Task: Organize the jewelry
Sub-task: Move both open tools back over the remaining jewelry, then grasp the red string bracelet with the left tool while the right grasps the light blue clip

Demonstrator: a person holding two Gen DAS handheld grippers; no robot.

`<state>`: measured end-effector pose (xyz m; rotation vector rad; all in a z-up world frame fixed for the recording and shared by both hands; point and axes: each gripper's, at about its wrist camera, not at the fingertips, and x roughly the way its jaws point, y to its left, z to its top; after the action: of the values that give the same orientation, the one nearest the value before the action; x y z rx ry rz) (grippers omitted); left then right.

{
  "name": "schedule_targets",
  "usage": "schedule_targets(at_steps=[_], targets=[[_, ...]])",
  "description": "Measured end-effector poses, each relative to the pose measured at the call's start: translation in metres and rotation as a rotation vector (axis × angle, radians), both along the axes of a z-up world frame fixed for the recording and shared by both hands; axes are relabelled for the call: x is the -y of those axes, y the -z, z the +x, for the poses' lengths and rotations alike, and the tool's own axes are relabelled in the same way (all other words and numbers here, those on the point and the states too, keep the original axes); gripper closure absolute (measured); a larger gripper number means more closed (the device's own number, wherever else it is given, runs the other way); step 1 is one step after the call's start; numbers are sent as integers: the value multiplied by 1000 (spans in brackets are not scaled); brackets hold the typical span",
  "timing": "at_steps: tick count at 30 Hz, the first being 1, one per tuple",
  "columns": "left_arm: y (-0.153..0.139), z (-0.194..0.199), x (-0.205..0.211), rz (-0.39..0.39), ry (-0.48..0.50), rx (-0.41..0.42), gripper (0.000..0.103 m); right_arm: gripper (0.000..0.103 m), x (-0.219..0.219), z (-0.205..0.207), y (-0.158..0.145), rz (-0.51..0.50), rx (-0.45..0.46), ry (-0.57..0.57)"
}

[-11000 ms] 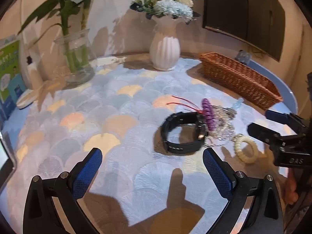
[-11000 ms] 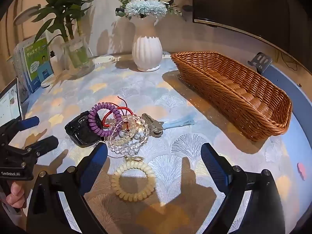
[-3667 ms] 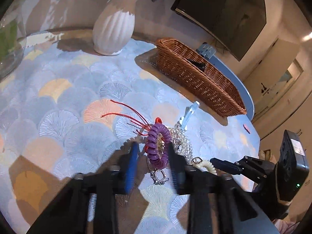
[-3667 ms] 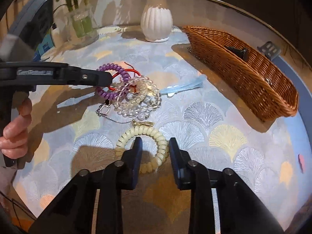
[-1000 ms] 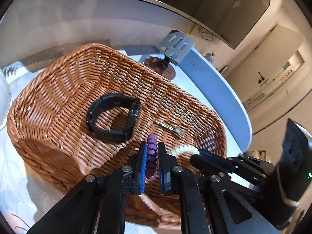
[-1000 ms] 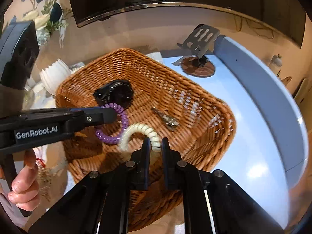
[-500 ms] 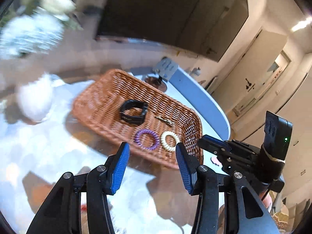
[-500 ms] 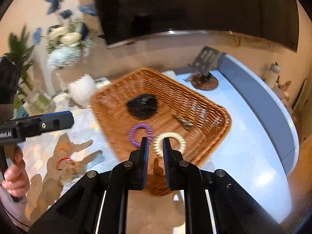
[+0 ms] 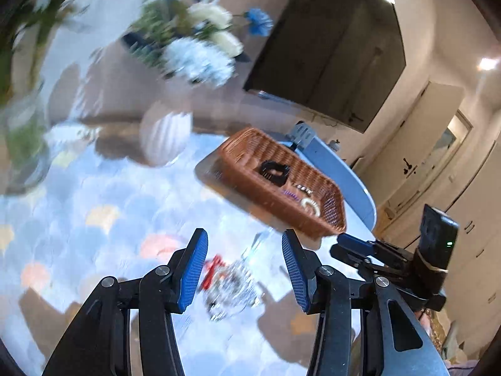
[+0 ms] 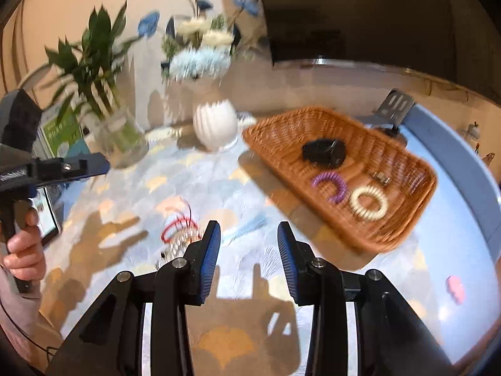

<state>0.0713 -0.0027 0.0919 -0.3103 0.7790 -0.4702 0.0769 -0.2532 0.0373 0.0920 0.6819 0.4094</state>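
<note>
A: Remaining jewelry, a clear bead bracelet (image 9: 231, 288) tangled with a red cord (image 10: 177, 222), lies on the bench (image 9: 94, 188) just ahead of both tongs

B: Wicker basket (image 10: 391, 235), beyond and right, holds watch (image 10: 324, 152), purple coil (image 10: 332, 185), cream coil (image 10: 369, 202)

A: Left tongs (image 9: 244, 271) and right tongs (image 10: 249, 258) apart, empty. Step: reaching for next pickup; likely needs lowering onto the beads and closing
</note>
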Motion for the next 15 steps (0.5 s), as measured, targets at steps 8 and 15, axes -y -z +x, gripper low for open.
schedule_targets(at_steps=[8,15], targets=[[48,-1,-17,-26,25,-76,52,63,-9,17,53,32,-96,9],[71,11,-2,-17,97,-113,52,63,-7,28,73,58,-129,17]])
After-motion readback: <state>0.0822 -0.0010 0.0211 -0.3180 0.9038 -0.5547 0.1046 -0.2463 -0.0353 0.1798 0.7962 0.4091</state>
